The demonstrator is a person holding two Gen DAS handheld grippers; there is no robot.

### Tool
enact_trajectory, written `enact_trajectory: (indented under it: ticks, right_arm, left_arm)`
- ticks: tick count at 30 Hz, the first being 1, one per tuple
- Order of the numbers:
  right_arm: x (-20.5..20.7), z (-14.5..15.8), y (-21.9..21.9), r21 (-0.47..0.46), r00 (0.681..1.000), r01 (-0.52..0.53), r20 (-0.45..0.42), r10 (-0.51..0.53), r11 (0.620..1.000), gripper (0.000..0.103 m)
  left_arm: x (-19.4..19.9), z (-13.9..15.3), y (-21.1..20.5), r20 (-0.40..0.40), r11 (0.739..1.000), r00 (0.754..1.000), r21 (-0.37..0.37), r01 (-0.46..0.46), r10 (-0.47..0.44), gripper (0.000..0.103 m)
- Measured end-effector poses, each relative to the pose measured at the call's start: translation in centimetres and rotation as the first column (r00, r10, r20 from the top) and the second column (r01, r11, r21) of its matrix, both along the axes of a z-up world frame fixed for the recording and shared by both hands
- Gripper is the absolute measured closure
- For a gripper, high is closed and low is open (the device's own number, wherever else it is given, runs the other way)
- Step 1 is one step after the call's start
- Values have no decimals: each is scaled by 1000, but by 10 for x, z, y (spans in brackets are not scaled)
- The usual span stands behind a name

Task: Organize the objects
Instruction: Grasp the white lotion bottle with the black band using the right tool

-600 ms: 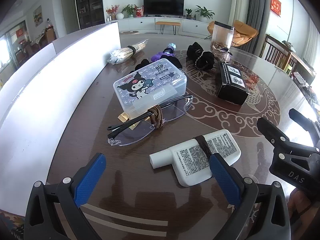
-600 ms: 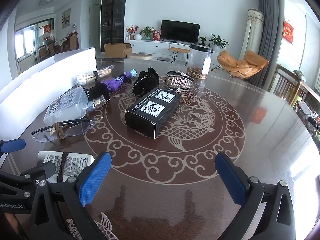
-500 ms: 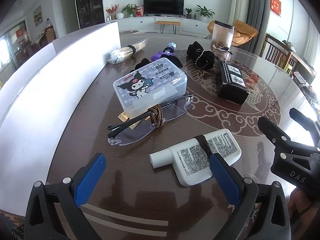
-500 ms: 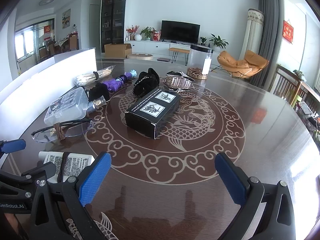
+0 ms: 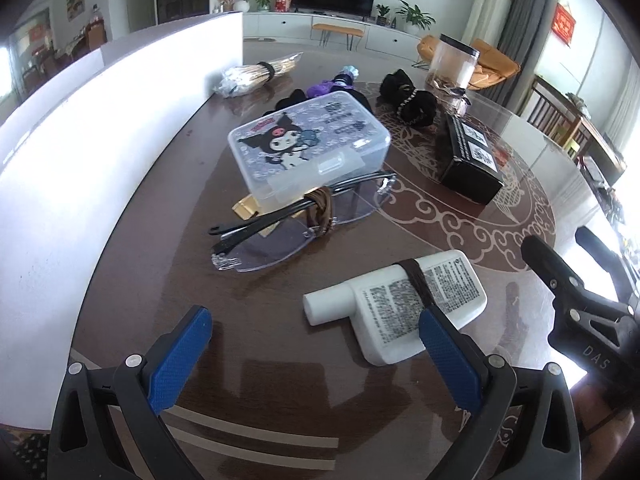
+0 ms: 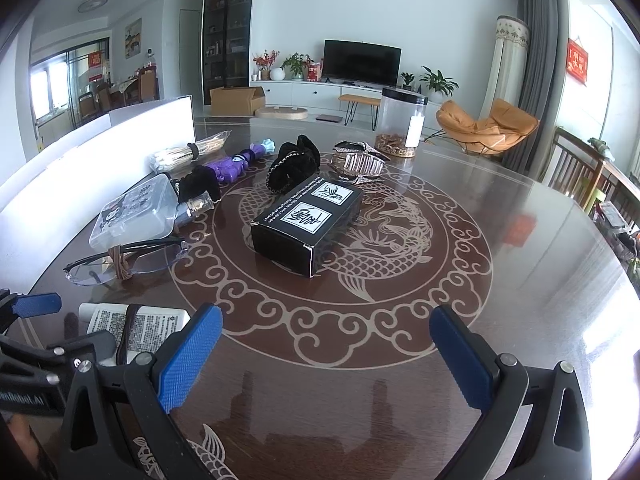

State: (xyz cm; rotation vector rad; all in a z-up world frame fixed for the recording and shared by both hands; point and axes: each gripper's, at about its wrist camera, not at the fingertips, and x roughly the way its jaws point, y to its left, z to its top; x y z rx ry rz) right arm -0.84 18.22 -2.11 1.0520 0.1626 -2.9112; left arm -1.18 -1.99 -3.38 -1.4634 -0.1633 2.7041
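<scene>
My left gripper [image 5: 316, 340] is open and empty above the table's near edge. Just ahead lie a white tube with a dark band [image 5: 404, 312], clear glasses bound with a brown hair tie [image 5: 304, 216] and a clear cartoon-printed box [image 5: 308, 148]. My right gripper [image 6: 324, 344] is open and empty, low over the table, with a black box [image 6: 308, 224] ahead of it. The white tube [image 6: 140, 328] lies to its left, partly hidden by the left gripper. The glasses [image 6: 124, 264] and clear box [image 6: 136, 216] show at the left.
A white panel [image 5: 80, 152] walls the table's left side. Further back lie a bundle of sticks [image 6: 188, 154], a purple toy [image 6: 236, 164], black scrunchies [image 6: 296, 164], a silver hair claw [image 6: 358, 164] and a clear jar [image 6: 400, 128]. Chairs [image 6: 576, 172] stand at the right.
</scene>
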Motion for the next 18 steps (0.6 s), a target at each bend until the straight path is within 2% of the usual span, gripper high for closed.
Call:
enact_trajectory:
  ticks: [7, 12, 14, 16, 18]
  right_arm:
    - [-2, -2, 0, -25, 999, -35, 12, 36, 999, 0]
    - [5, 1, -5, -104, 983, -184, -13, 184, 977, 0]
    - [3, -2, -12, -140, 963, -264, 13, 268, 954, 0]
    - [1, -11, -24, -189, 924, -353, 84, 373, 916, 0]
    - [7, -14, -42, -155, 892, -419, 116, 438, 895, 0]
  left_arm:
    - [8, 13, -29, -65, 992, 992, 68, -105, 110, 0]
    - [16, 20, -44, -112, 982, 978, 96, -163, 174, 0]
    - [17, 22, -48, -119, 978, 974, 105, -178, 190, 0]
    - [19, 24, -52, -129, 976, 971, 113, -188, 202, 0]
    - [21, 24, -54, -135, 973, 968, 123, -193, 209, 0]
